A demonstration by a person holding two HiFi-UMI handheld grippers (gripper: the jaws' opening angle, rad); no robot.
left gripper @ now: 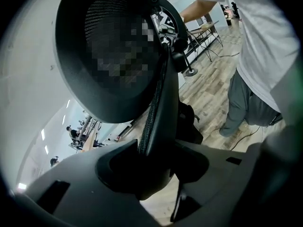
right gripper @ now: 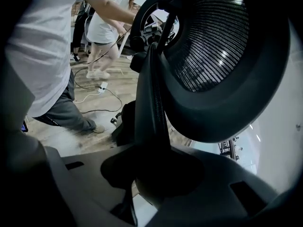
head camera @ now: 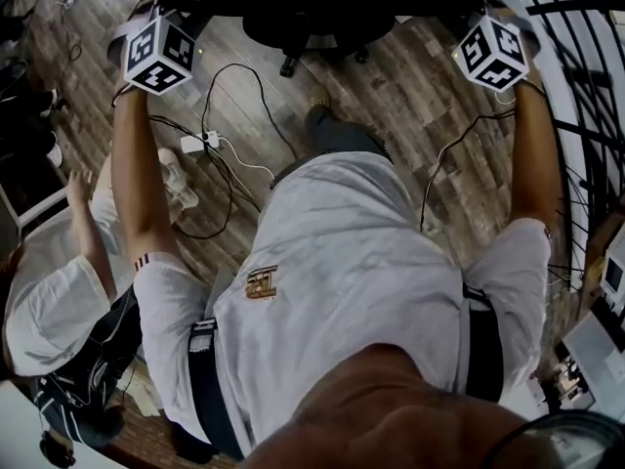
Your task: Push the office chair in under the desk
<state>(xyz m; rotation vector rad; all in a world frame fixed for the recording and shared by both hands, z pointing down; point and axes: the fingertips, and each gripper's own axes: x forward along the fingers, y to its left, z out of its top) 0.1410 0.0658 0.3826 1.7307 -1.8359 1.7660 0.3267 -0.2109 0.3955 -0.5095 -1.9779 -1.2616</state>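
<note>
1. Black office chair (head camera: 298,22) stands on the wood-plank floor (head camera: 410,96) straight ahead of the person, between both grippers.
2. Left gripper (left gripper: 156,160): fingers drawn narrow, clamped from both sides on the chair's backrest frame (left gripper: 158,98), beneath the mesh headrest (left gripper: 71,79).
3. Right gripper (right gripper: 154,169): fingers likewise narrow, pressing on the frame's other side.

The head view looks steeply down past the person's torso (head camera: 342,281) to the wood floor (head camera: 410,96), with the office chair (head camera: 303,22) at its top edge. Each gripper view sits hard against the chair's back edge and looks up along it to the headrest (left gripper: 71,79) — the left facing rightward, the right leftward. Both share headrest, floor and the person's legs (left gripper: 241,103).
</note>
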